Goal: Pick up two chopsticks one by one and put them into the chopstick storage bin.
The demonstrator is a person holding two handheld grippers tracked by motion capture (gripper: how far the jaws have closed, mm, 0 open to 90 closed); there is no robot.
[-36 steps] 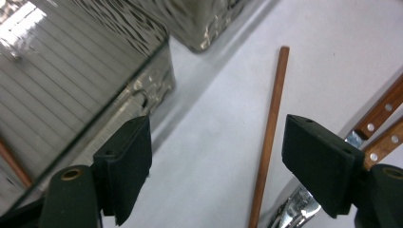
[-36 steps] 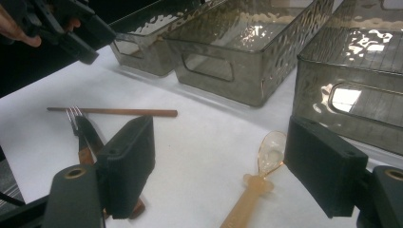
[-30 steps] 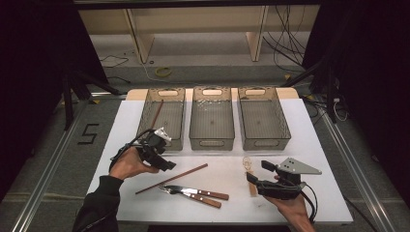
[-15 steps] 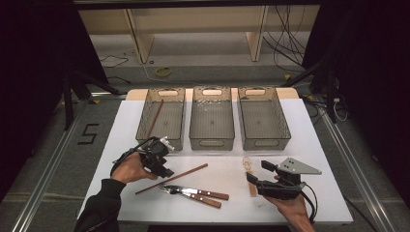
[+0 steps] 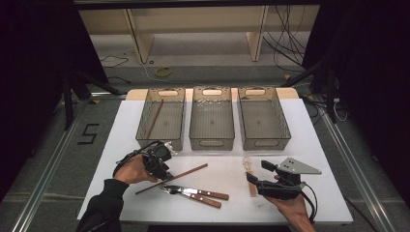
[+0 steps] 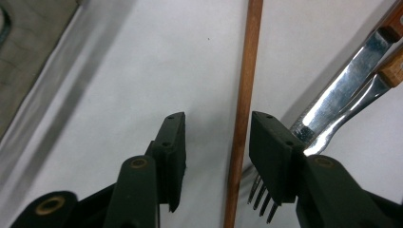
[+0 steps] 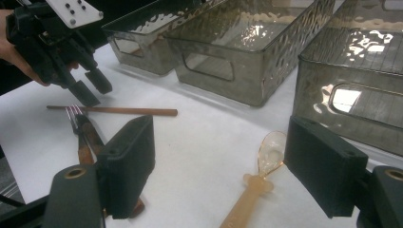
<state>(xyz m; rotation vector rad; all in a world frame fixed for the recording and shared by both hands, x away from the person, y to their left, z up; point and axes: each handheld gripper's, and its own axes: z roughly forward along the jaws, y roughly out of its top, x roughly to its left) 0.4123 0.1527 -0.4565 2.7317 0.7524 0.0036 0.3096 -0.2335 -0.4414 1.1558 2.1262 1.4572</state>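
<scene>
Left tongs (image 5: 163, 170): one pair, pointing down at the desk (image 5: 121, 130); jaws half open and just been closing, straddling the brown chopstick (image 6: 243, 109), which lies flat between them. In the left gripper view a gap shows beside the left jaw; whether the right jaw touches the stick cannot be told.

Chopsticks: two. One between the left tongs; a second chopstick (image 5: 155, 118) lies well beyond them, inside the left bin (image 5: 143, 123).

Wooden-handled cutlery (image 5: 196, 194): two pieces, a fork and what looks like a knife, side by side just beside the left tongs, fork tines under the right jaw.

Right tongs (image 7: 218, 166): one pair, jaws wide, holding nothing, held low and level over the desk.

Translucent amber spoon (image 7: 259, 175): one, flat on the desk between and just ahead of the right tongs' jaws.

Clear bins: three, in a row beyond both tongs; middle bin (image 5: 212, 140), right bin (image 5: 285, 125).

Hands: left hand (image 5: 133, 169) wraps its tongs from above, wrist bent down; right hand (image 5: 290, 205) grips from below and behind.
</scene>
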